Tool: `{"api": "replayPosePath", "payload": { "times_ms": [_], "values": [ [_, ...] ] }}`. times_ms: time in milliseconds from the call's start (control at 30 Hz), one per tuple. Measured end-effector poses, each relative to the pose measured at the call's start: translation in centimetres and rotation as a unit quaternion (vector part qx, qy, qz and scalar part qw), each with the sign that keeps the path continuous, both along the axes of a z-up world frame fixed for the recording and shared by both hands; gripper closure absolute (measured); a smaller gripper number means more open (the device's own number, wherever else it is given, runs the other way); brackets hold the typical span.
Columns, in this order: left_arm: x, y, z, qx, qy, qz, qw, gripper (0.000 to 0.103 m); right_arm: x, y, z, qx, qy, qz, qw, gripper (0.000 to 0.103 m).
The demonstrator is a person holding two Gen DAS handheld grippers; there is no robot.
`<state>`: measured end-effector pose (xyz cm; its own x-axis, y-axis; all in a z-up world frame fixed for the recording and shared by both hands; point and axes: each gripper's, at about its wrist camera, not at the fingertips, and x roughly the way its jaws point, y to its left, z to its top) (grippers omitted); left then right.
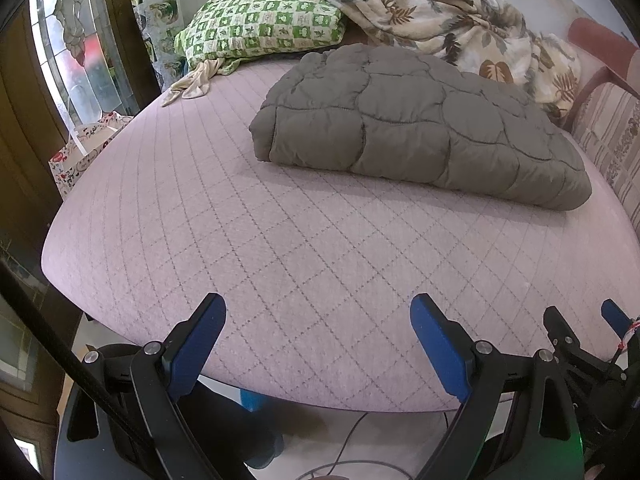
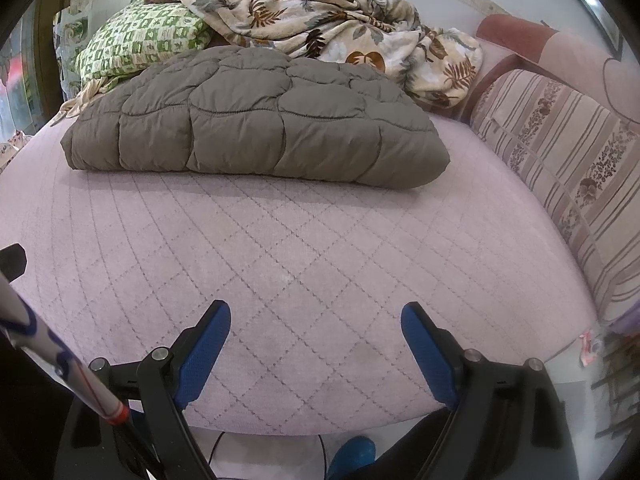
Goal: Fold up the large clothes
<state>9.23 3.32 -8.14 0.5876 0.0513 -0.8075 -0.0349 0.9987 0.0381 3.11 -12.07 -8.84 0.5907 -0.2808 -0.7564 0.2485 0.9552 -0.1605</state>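
A grey-brown quilted garment [image 1: 416, 128] lies folded into a thick rectangle on the pink quilted mattress [image 1: 280, 264]; it also shows in the right wrist view [image 2: 256, 120]. My left gripper [image 1: 318, 308] is open and empty over the near edge of the mattress, well short of the garment. My right gripper [image 2: 316, 316] is open and empty, also over the near edge; its fingers [image 1: 616, 316] show at the left wrist view's right edge.
A green checked pillow [image 1: 260, 24] and a crumpled leaf-print blanket [image 1: 460, 28] lie behind the garment. A striped cushion [image 2: 560, 168] lines the right side. A floral bag [image 1: 80, 152] stands left of the bed. Cables [image 1: 344, 440] lie on the floor below.
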Motion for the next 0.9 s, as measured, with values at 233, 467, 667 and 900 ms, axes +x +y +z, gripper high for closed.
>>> {"api": "replayPosePath", "payload": {
  "times_ms": [233, 467, 667, 900],
  "values": [
    [0.1, -0.5, -0.4, 0.002, 0.008, -0.008, 0.9999, 0.01, 0.1, -0.1, -0.1, -0.004, 0.005, -0.004, 1.0, 0.013],
    [0.0, -0.8, -0.8, 0.006, 0.012, -0.015, 0.9998, 0.01, 0.2, -0.2, -0.3, -0.002, 0.009, -0.006, 1.0, 0.013],
    [-0.1, -1.2, -1.0, 0.006, 0.014, -0.021, 0.9997, 0.01, 0.2, -0.1, -0.5, -0.001, 0.011, -0.005, 1.0, 0.013],
    [-0.4, -1.8, -1.0, 0.019, 0.008, -0.024, 0.9995, 0.01, 0.1, -0.3, -0.5, 0.004, 0.007, -0.007, 1.0, 0.013]
  ]
}}
